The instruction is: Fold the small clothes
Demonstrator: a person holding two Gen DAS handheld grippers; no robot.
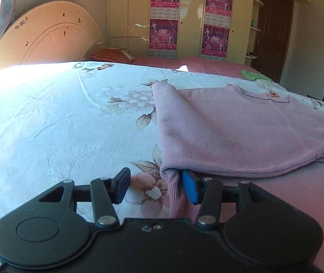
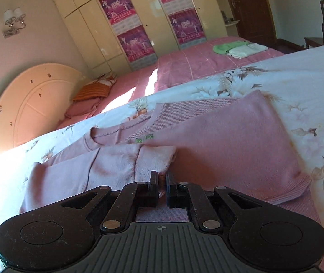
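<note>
Sunny bedroom, with a bed (image 1: 59,118) under a white flowery sheet, a round cream headboard (image 1: 48,38) behind, tall cupboards (image 1: 191,18) with purple posters. Farther back, a pink blanket (image 2: 196,63) with some green and white folded clothes (image 2: 239,48) already stacked.

On the flowery sheet, a pink sweater (image 1: 241,132), partly folded, one sleeve (image 2: 107,161) laid across the front. Soft and light, floppy, not breakable at all. Knitted, so a bit stretchy and not slippery. Easy to bunch up or slide out of its fold if tugged too fast.

Left gripper (image 1: 155,187) half spread, low by the sweater's near corner. Blue pad (image 1: 190,188) tucked against the ribbed hem under the folded edge, black pad (image 1: 122,186) out over the bare sheet. Not pinching yet; cloth only on one side.

Right gripper (image 2: 161,188) pressed nearly together, right at the edge of the folded sleeve. A little pink cloth seen in the thin gap, so probably pinching the sweater, though hard to be sure.

Best spots to grab: the thick ribbed hem and the corners, both layers at once. Then a slow, even lift with both sides together, to keep the fold straight.
</note>
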